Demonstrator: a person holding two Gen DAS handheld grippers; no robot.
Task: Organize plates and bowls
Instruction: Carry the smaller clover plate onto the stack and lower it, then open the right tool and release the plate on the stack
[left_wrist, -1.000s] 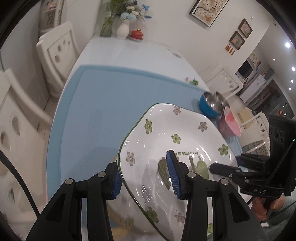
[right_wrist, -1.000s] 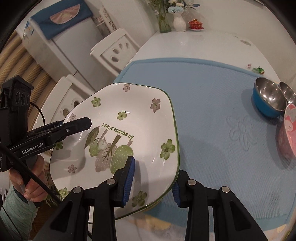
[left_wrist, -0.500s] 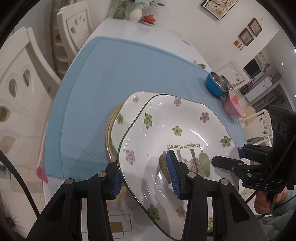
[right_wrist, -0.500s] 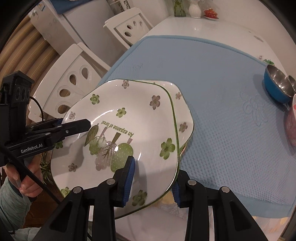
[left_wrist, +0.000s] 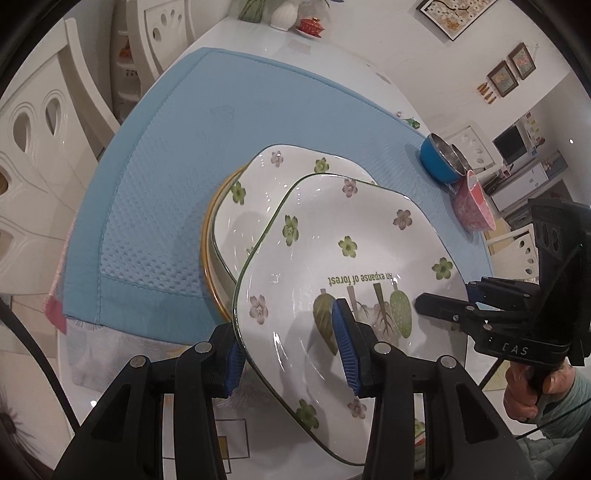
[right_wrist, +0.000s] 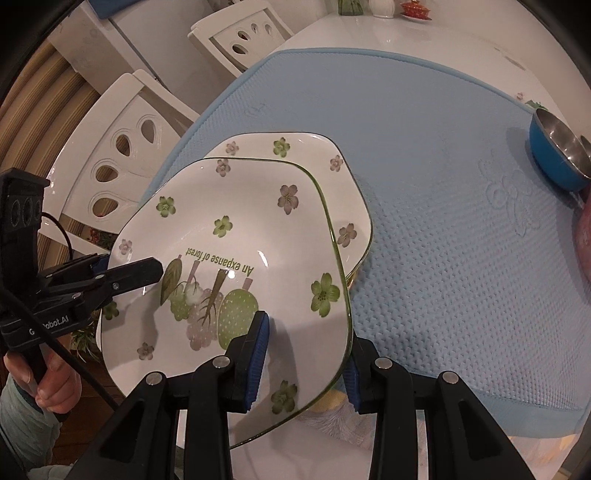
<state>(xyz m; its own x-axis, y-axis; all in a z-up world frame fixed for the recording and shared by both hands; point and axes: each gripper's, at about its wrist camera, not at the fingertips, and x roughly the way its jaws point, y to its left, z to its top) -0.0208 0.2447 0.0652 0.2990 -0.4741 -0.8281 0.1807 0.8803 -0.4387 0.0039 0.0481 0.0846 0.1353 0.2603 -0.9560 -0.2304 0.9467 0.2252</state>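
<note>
The left gripper (left_wrist: 291, 345) is clamped on the near-left rim of a white square-ish ceramic plate with green and pink flowers and a forest print (left_wrist: 351, 266), one blue pad over the dish face and the other beneath the edge. The same flowered plate (right_wrist: 236, 258) is pinched at its opposite rim by the right gripper (right_wrist: 304, 363), again one blue pad above and one below. Each handle is gripped by a hand (right_wrist: 51, 384), with a pale green sleeve showing at the wrist.

The plate is held tilted, just over a second white flowered plate of matching pattern (left_wrist: 258, 199), which lies on a gold-rimmed plate (left_wrist: 207, 236) at the near-left part of a light blue textured table mat (right_wrist: 424, 184). Whether the held plate touches the one below cannot be told.

On the far right of the mat, well apart from the stack, a blue bowl with a steel inside (left_wrist: 439, 158) is seen, with a pink bowl (left_wrist: 472, 206) just beside it on the near side. At the table's far end a white vase (left_wrist: 282, 14) and a small red dish (left_wrist: 310, 26) are in view. White carved chairs (right_wrist: 122, 155) are ranged along the left of the white table (right_wrist: 388, 33).
</note>
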